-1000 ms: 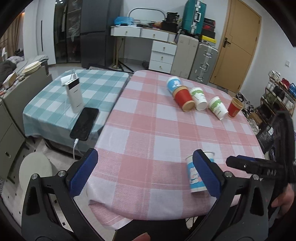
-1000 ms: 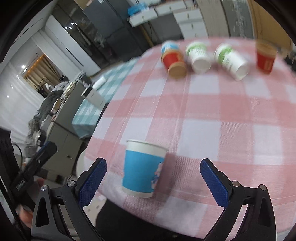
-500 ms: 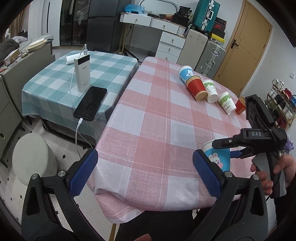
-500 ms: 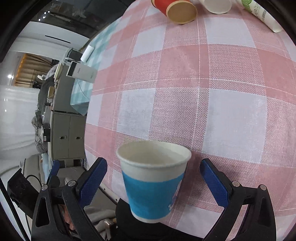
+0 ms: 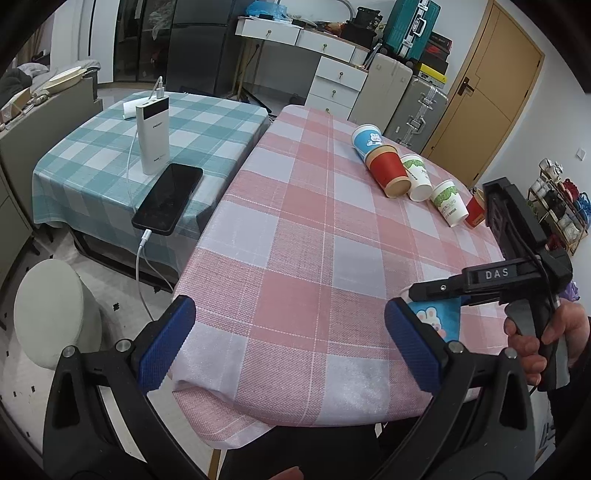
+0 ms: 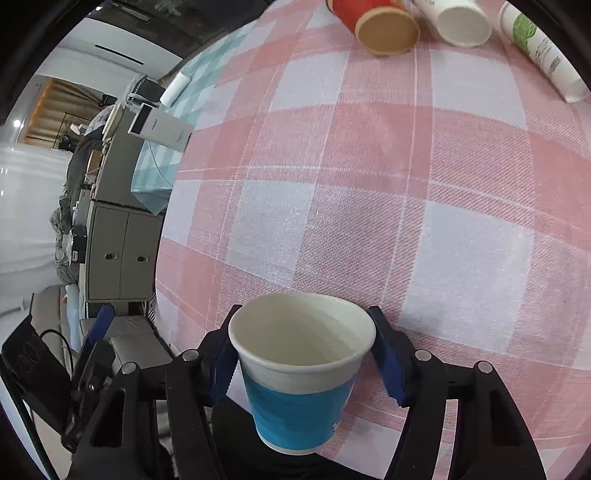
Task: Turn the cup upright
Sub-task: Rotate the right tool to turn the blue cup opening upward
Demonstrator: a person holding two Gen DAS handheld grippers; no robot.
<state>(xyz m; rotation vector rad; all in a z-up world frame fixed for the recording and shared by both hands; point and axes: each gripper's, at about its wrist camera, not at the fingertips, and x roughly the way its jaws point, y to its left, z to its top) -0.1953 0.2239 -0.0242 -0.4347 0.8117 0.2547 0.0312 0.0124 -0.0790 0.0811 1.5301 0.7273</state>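
An upright cup (image 6: 301, 373) stands between the right gripper's (image 6: 303, 354) fingers on the table (image 6: 424, 206), far from the tipped cups (image 6: 388, 27) lying behind it.

The blue paper cup (image 6: 301, 384) with a white rim stood upright, its open mouth facing up and its inside white, near the front edge of the pink checked surface (image 6: 424, 184).
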